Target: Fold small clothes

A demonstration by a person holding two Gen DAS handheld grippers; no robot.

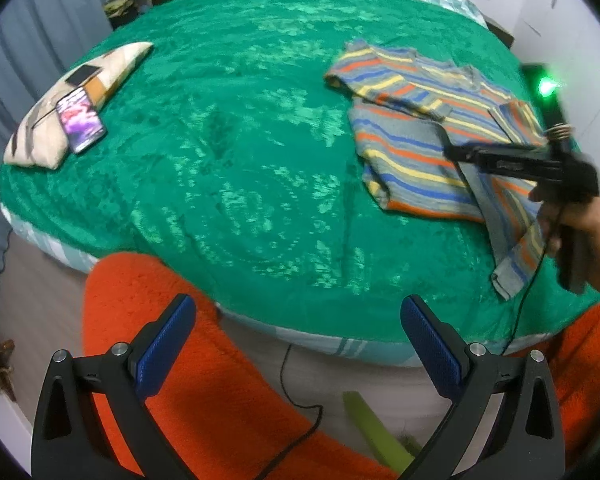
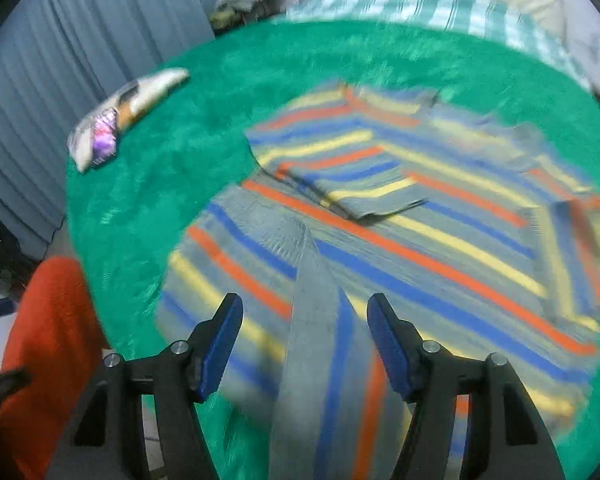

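Blue-padded left gripper (image 1: 296,338) fingers gape apart over the bed's (image 1: 236,128) edge; right gripper (image 2: 305,334) fingers stand apart, straddling the striped shirt's (image 2: 400,216) sleeve.

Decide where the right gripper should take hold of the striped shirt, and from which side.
Grip the loose strip of the striped shirt that runs toward the near edge of the green blanket. Come from the near side: the open right gripper already straddles that strip, which probably lifts more easily than the flat body.
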